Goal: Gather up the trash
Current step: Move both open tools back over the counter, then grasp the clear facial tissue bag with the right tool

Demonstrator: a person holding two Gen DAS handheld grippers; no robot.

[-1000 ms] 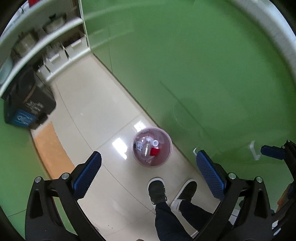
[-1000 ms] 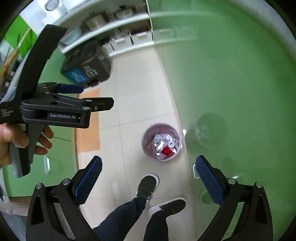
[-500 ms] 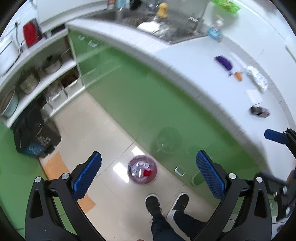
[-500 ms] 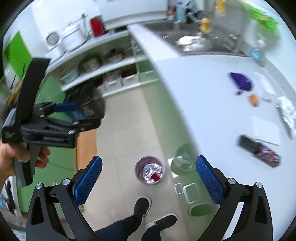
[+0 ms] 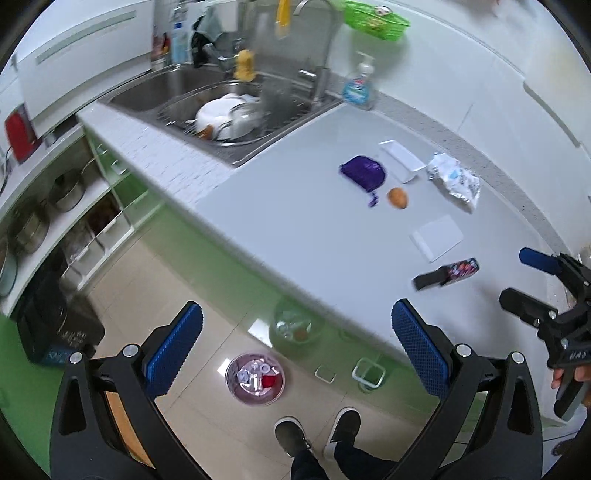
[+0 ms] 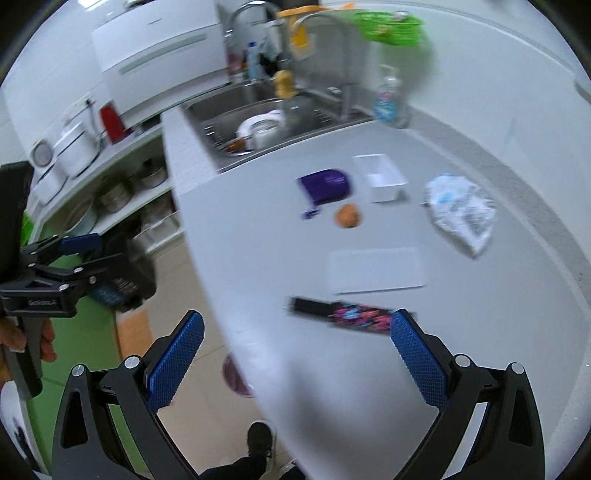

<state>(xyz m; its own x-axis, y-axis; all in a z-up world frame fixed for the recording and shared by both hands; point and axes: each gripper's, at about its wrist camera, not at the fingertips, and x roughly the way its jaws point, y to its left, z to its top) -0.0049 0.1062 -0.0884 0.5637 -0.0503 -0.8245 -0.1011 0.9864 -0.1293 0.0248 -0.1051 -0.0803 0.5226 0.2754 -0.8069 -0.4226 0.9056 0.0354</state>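
Observation:
A pink trash bin (image 5: 255, 378) with trash inside stands on the floor below the counter edge; only a sliver of it (image 6: 234, 376) shows in the right wrist view. On the white counter (image 5: 295, 221) lie a purple wrapper (image 5: 364, 173), an orange object (image 5: 398, 197), a crumpled white bag (image 5: 454, 179), a flat white sheet (image 5: 437, 238) and a dark colourful wrapper (image 5: 445, 273). The same items show in the right wrist view: purple wrapper (image 6: 325, 186), crumpled bag (image 6: 461, 210), dark wrapper (image 6: 351, 314). My left gripper (image 5: 295, 347) is open and empty, high above the floor. My right gripper (image 6: 295, 354) is open and empty above the counter's front edge.
A sink (image 5: 221, 103) with dishes, a soap bottle (image 5: 358, 85) and a green basket (image 5: 376, 18) sit at the back. A white tray (image 6: 380, 177) lies on the counter. Shelves with pots (image 5: 44, 206) stand left. The person's shoes (image 5: 317, 432) are near the bin.
Both grippers have risen from near the floor and tilted up, so the counter top and sink came into view. The bin now looks smaller and lower. Both stay open.

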